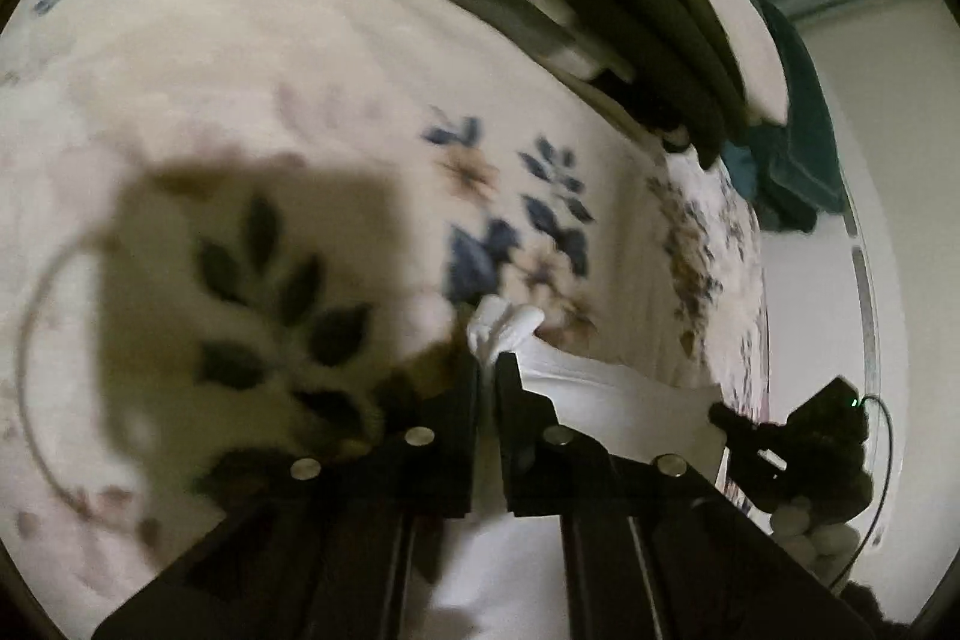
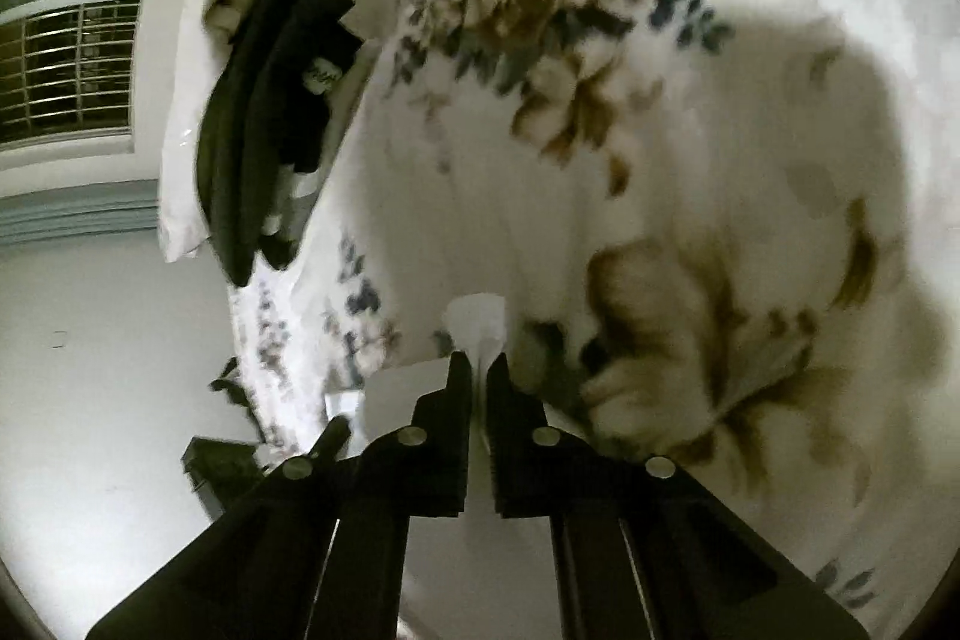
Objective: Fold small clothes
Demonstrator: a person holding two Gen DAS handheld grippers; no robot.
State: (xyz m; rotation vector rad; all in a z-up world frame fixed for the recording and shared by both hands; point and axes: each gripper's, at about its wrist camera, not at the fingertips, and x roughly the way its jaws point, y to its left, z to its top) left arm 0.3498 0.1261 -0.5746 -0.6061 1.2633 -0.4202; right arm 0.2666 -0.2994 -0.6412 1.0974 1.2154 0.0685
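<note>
Both grippers hold one white garment (image 1: 576,382) off the floral blanket (image 1: 300,58): the left gripper (image 1: 487,361) is nearly closed on a bunched corner, the right gripper (image 2: 478,361) likewise pinches another. I'd keep both corners level and taut, lowering together so the fold lands flat.

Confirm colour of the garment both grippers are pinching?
Plain white garment, clearest in the left wrist view.
</note>
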